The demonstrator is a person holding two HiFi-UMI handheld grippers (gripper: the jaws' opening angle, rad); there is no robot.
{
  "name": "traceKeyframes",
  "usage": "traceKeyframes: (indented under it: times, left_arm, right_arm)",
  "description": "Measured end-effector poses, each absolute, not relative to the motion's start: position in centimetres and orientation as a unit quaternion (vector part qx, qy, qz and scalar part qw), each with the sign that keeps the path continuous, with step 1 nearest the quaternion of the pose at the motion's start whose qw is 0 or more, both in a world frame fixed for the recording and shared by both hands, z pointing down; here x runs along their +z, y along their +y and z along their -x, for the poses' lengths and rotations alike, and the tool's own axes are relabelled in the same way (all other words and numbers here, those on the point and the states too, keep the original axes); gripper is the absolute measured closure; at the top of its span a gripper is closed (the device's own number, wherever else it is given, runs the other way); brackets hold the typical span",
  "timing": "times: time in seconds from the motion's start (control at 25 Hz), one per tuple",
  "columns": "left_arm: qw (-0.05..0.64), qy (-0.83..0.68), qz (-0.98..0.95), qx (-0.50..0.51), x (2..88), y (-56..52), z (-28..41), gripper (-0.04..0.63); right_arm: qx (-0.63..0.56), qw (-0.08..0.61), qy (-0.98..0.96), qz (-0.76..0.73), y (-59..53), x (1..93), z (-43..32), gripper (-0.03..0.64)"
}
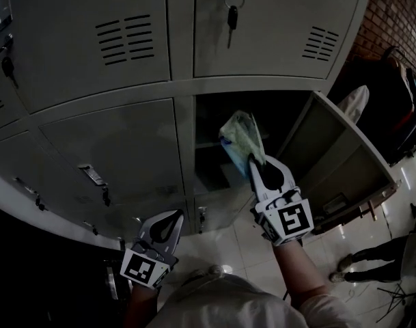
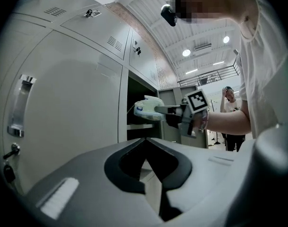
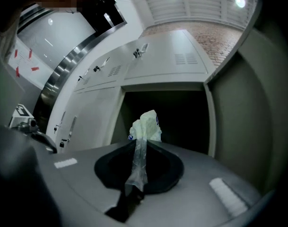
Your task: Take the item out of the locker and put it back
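Locker room: bank of grey metal lockers with vented doors, brick wall at far right, glossy tiled floor

- Item: soft plastic packet, pale green-white with a small blue mark. It is held in the air before the dark mouth of the open locker, above the level of its shelf. Whether it has crossed the frame line cannot be told
- Right tongs: closed on the packet. The right gripper view shows a thin flattened strip of the wrapper pinched between the jaws, with the bulk of the packet standing beyond the tips. They point level toward the opening
- Locker door: swung wide to the right of the opening
- Left tongs: lower and to the left, in front of a closed locker door. The jaws are together with nothing between them
- Keys: hanging from the lock of the locker above
- Bystander's feet: on the floor at right, well apart from the lockers
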State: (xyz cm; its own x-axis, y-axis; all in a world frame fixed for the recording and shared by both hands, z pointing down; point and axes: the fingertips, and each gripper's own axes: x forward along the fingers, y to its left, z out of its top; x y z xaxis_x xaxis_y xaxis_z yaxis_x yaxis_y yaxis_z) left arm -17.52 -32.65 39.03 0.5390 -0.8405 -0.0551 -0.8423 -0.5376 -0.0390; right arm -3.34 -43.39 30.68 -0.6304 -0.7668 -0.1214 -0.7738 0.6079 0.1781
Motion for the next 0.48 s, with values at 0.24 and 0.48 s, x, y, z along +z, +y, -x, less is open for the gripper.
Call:
traceKeyframes:
  times: [0.24,0.48]
  left_arm:
    - [0.02,0.453,0.891,-0.01,40.7,-29.7,15.4,0.595]
    - [0.034,0.46,0.887,-0.005,40.7,-24.9,12.9,0.595]
  right_arm:
    - [0.108,0.0,0.887,0.448,-33.7,34.4,1.6,0.6]
    - [0.074,-0.014,0.904,0.42,-27.6,38.2,0.2,0.6]
